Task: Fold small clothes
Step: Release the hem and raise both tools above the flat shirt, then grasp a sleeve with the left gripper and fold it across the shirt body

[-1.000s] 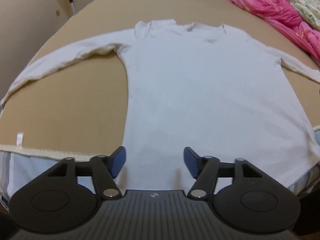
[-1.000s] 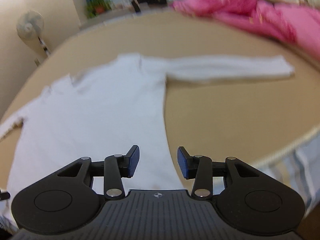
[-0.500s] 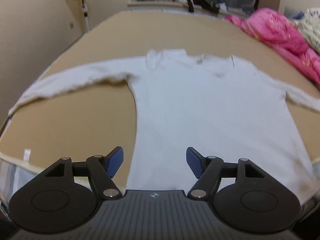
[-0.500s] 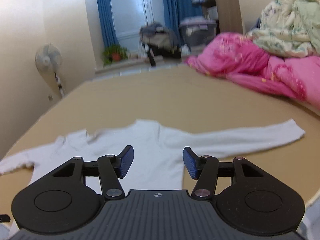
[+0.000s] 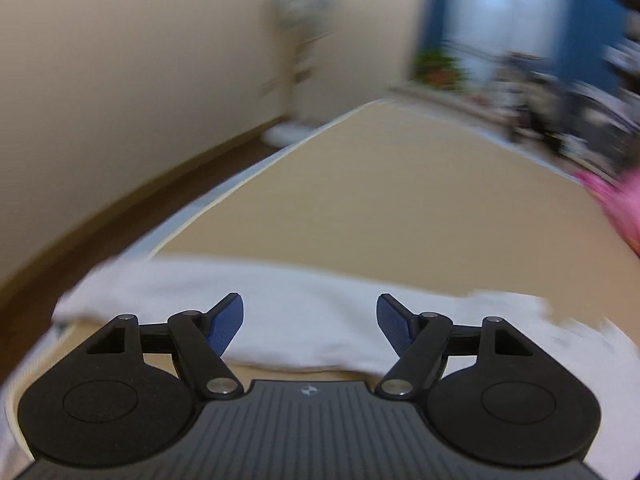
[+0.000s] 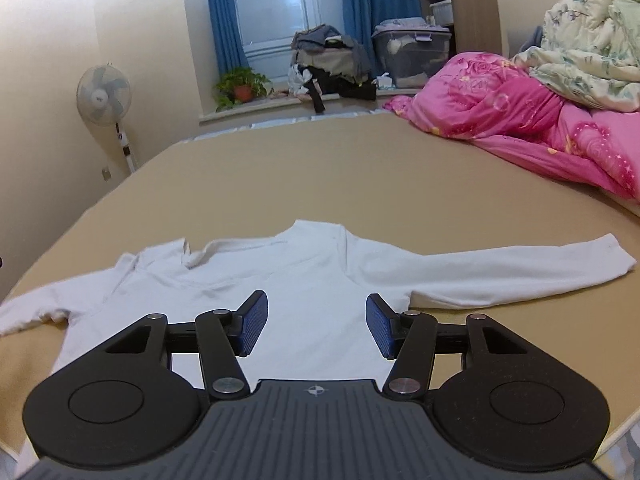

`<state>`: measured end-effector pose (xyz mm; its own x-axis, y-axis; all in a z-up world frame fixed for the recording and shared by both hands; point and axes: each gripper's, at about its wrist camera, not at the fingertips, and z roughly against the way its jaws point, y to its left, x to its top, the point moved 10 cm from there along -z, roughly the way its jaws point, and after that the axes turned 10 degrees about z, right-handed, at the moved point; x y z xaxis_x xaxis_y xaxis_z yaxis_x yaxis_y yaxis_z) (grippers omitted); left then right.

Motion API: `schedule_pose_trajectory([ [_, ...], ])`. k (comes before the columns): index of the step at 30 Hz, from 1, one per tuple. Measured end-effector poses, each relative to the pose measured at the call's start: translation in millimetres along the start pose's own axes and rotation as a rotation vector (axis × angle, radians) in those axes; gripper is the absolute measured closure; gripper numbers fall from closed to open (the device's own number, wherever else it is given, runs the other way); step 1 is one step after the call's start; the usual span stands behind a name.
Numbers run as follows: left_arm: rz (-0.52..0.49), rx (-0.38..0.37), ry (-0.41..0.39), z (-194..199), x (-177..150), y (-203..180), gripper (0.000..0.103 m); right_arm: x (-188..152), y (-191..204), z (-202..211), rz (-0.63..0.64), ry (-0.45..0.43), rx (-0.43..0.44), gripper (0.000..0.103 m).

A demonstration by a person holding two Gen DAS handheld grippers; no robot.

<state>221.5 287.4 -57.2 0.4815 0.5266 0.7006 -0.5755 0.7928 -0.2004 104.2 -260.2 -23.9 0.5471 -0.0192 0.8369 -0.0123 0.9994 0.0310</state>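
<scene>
A white long-sleeved shirt [image 6: 304, 280] lies flat on the tan bed [image 6: 360, 168], neck away from me, both sleeves spread out. My right gripper [image 6: 316, 326] is open and empty, above the shirt's body near its right armpit. My left gripper [image 5: 310, 322] is open and empty above the shirt's left sleeve [image 5: 280, 304], near the bed's left edge. The left wrist view is blurred by motion.
A pink quilt [image 6: 520, 128] and a floral blanket [image 6: 592, 52] are piled at the bed's right. A standing fan [image 6: 105, 96] is by the left wall. A window ledge with a plant [image 6: 240, 88], clothes and a plastic box lies beyond the bed.
My left gripper has swung left and tilted up, from over the shirt's body to over its left sleeve. My right gripper has tilted up and steadied. Both stay open.
</scene>
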Motion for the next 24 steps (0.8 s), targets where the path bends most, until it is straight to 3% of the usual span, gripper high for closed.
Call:
schedule_pose_trajectory([
  [1,0.07,0.062,0.076,-19.0,1.1,21.2,0.032,-1.5,1.3,-3.8,0.017,0.013,-0.005,0.048],
  [3,0.27,0.058,0.142,-44.9,6.5,57.1,0.034,-4.1,3.3,-10.9,0.043,0.03,-0.011,0.048],
  [8,0.512,0.144,0.206,-80.6,8.6,121.8,0.035,-8.0,1.5,-30.5,0.062,0.076,-0.021,0.048],
  [10,0.57,0.157,0.212,-90.1,9.4,136.2,0.047,-10.4,1.3,-39.7,0.046,0.1,-0.015,0.048],
  [11,0.579,0.174,0.206,-92.2,10.8,140.6,0.064,-11.6,1.2,-43.9,0.043,0.111,-0.01,0.049],
  [12,0.577,0.198,0.191,-92.4,13.4,144.8,0.088,-12.7,1.9,-48.4,0.042,0.124,-0.004,0.051],
  [13,0.568,0.216,0.177,-92.1,16.5,147.6,0.097,-14.5,3.7,-53.4,0.042,0.139,0.001,0.052],
  [14,0.561,0.217,0.167,-93.3,18.0,153.1,0.099,-17.2,6.1,-59.2,0.045,0.161,0.01,0.053],
  [16,0.53,0.238,0.14,-89.2,22.8,148.2,0.099,-24.0,11.5,-71.1,0.05,0.21,0.037,0.064],
  [19,0.325,0.212,-0.004,-61.6,46.3,99.8,0.1,-31.2,25.5,-86.8,0.066,0.268,0.086,0.075],
  [22,0.082,0.018,-0.127,-21.5,52.0,4.4,0.1,-34.1,41.3,-97.1,0.094,0.296,0.122,0.075],
  [24,-0.093,-0.166,-0.169,16.7,29.1,-75.6,0.1,-35.3,52.9,-103.3,0.105,0.306,0.15,0.075],
])
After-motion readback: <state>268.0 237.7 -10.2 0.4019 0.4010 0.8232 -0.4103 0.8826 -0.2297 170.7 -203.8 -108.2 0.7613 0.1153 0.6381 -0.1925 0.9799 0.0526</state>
